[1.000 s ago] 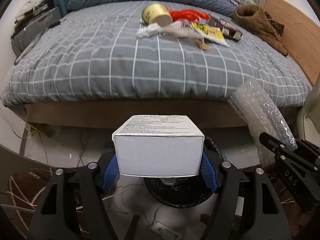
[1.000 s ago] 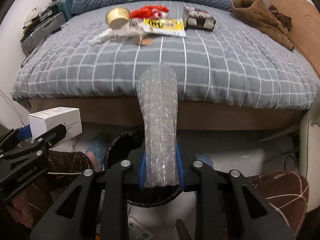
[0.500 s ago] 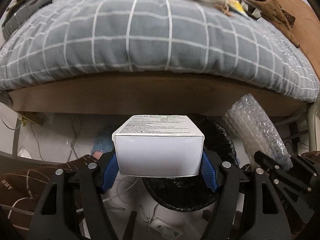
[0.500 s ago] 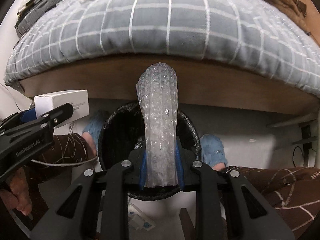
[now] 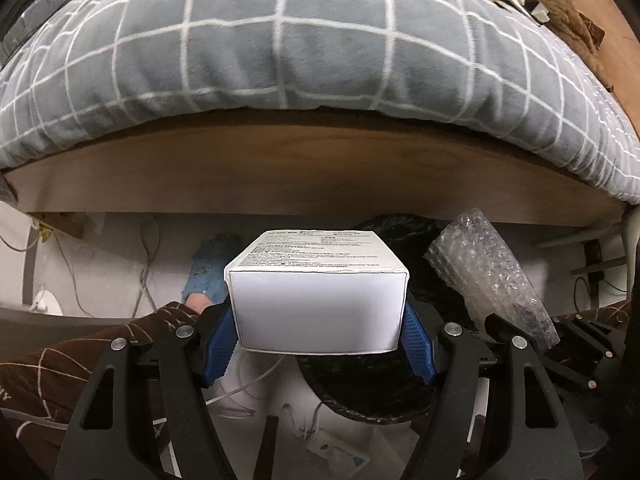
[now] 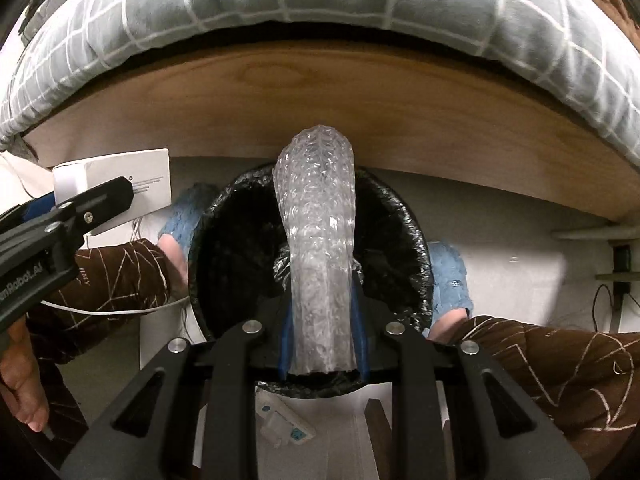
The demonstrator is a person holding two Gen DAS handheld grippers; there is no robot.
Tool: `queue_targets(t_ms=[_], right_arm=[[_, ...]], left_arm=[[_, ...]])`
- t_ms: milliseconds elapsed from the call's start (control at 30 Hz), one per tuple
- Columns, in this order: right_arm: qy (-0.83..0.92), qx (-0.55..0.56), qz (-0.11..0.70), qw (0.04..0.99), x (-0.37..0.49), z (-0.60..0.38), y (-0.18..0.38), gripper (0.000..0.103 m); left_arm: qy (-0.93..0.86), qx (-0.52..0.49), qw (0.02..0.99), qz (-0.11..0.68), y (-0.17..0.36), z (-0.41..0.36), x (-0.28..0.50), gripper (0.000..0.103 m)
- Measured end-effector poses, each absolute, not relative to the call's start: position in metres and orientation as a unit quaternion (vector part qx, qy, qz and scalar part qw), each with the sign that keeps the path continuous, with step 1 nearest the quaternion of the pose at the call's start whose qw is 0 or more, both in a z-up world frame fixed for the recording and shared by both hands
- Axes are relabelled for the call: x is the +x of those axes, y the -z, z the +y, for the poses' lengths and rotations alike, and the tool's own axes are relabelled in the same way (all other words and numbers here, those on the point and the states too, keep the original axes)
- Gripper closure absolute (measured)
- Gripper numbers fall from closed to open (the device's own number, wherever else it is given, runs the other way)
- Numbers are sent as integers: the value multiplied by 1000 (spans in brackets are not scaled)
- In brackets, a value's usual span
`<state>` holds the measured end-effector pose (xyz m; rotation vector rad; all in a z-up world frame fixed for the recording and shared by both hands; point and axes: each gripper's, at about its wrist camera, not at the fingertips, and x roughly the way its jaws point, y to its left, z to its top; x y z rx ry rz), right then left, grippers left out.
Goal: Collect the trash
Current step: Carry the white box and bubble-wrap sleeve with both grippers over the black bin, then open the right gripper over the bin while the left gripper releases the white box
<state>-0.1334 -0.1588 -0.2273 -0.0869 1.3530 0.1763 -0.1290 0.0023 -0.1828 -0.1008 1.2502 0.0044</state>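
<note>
While both grippers point down beside the bed's wooden edge, each carries a piece of trash at the bin.

Clamped between blue pads, the left gripper (image 5: pixel 318 332) holds a white rectangular cardboard box (image 5: pixel 318 308) at the near-left rim of the round black-lined trash bin (image 6: pixel 404 216); the right gripper (image 6: pixel 322 344), narrowly parted, pinches a clear roll of bubble wrap (image 6: pixel 318 240) standing over the bin's mouth, below the grey checked bedcover (image 5: pixel 280 60).

Two grippers: the left gripper (image 5: pixel 318 354) at lower centre, the right gripper (image 6: pixel 322 350) likewise. One white box (image 5: pixel 318 292). One roll of bubble wrap (image 6: pixel 318 240). One black bin (image 6: pixel 236 248), mid-frame. Two blue slippers (image 6: pixel 450 276). One bed (image 5: pixel 280 40) across the top.
</note>
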Motion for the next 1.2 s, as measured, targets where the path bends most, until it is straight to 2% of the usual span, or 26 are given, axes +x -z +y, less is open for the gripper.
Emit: queue_targets(t_ms=[133,300,400,533,700,867,1200], right_arm=[[-83,-48,621,778,-131,-154,230,73],[-76,-46,610,787,-130,-161,226,46],[-74,-45,606,791,-130,-164,223,36],[-75,-52,595,799,-133,-166,215,30],[-58,-68,572,816,-136,-179,200,15],[-23,-60,551,832,-134,-210,182,9],[39,-11,538,842,-130,-270,166,8]], left_arm=[[-10,-54,804,592,189,5,-128,35],[-2,-51,803,593,191,-1,-130,35],[0,-48,804,593,190,-4,-130,35],[2,-43,804,593,190,-11,-132,35],[10,-37,806,591,190,-20,-132,35],[26,-28,808,588,186,-39,-131,35],[55,-1,808,587,182,-80,-131,35]])
